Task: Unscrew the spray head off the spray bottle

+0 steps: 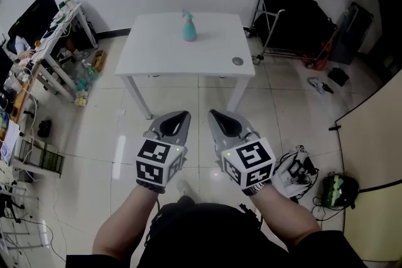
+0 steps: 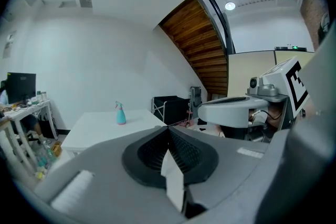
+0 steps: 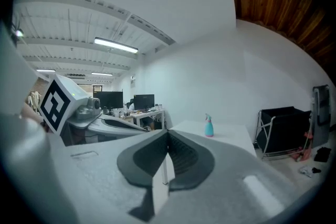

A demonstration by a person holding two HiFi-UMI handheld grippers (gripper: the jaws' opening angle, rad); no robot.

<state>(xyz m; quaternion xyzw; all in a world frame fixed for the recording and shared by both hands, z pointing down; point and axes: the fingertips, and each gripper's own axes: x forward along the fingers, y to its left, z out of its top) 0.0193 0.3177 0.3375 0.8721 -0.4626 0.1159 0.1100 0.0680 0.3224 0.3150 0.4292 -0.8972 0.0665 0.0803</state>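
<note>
We judge this to be the approach step: nothing has been gripped yet. The spray bottle point(image 1: 189, 27) stands upright on the white table point(image 1: 157, 53), close to the far edge and about midway along it, with bare tabletop on all sides. Both grippers hang over the floor, well short of the table's near edge. The left gripper point(image 1: 182, 116) and the right gripper point(image 1: 215, 115) are side by side and aimed toward the table. Each gripper view shows its 2 jaws clenched together with nothing between them, and the bottle small in the distance beyond the tips.

By our reading, the next move calls for 3 things: closing the gap to the table, opening both pairs of jaws, and splitting the work. 1 gripper would clamp the bottle's body to hold it upright, and the other would take the spray head point(image 1: 186, 12) to turn it. The bottle looks light and narrow, so it may tip if it is nudged before it is held.

At this range much is hard to make out. We cannot see the collar where the head meets the body, or whether the bottle holds liquid. A small round grey thing point(image 1: 237, 61) sits near the table's near right corner, and we cannot tell what it is. The person's arms are cut off at the lower edge of the head view.
</note>
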